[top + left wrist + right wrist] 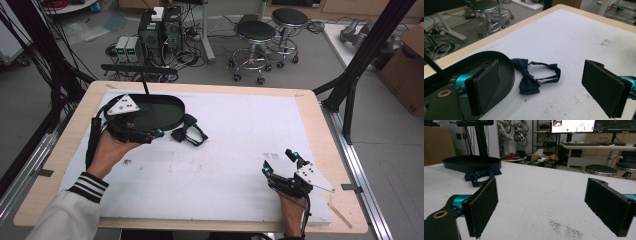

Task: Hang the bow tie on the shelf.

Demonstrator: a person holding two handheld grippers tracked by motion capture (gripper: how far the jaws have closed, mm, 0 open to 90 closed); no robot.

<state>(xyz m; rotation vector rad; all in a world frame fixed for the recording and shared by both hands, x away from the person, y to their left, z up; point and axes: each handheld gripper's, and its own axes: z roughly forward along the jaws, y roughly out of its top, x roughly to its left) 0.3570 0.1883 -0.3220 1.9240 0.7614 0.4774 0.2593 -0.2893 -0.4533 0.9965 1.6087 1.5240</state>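
The bow tie [530, 78] lies flat on the white mat [240, 150], just beside the rim of the black tray [165, 112] at the table's far left, its strap looped out to the side away from the tray. The left gripper [150, 134] hovers over the near edge of the tray, jaws spread wide and holding nothing; in the left gripper view the tie sits ahead of and between the two pads [485, 85], not yet within their reach. The right gripper [281, 165] rests low at the near right of the mat, well apart from the tie, its jaws likewise wide open and empty. The step in hand looks like the approach for a pick-up, most likely to put the tie in the tray. The next move calls for the left gripper to go forward and down until the pads straddle the knot or one wing, then close on the soft cloth without pinching only the thin strap, which could let the tie dangle or slip.
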